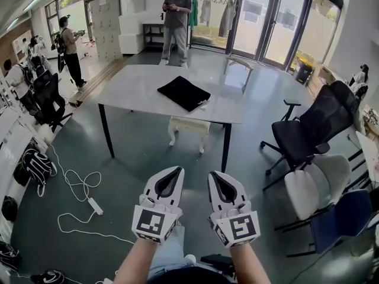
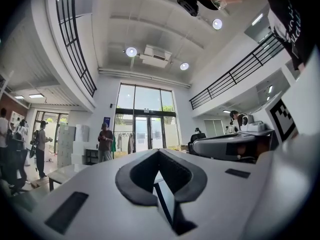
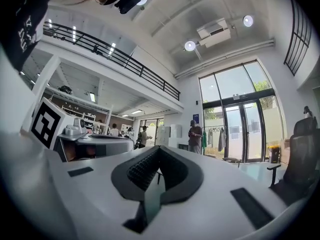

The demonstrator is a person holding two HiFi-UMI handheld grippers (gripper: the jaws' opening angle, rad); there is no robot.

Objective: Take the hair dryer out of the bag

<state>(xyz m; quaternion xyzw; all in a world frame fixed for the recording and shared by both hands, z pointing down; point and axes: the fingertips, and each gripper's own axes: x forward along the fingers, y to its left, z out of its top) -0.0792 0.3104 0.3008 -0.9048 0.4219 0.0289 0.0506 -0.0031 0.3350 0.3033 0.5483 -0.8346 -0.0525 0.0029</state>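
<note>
Lying well beyond both closed jaws, black bag [image 1: 183, 93], seemingly flat, on table [image 1: 133, 86].

Black bag [image 1: 183, 92], white table [image 1: 136, 84]

White grippers, dark clothing

The person is wearing a black top [image 1: 183, 276] with white print and pale blue trousers [image 1: 169, 254]; the left gripper [image 1: 177, 170] and right gripper [image 1: 213, 175] are showing white shells, black teardrop-shaped linings and black-and-white marker cubes [image 1: 155, 222].
</note>
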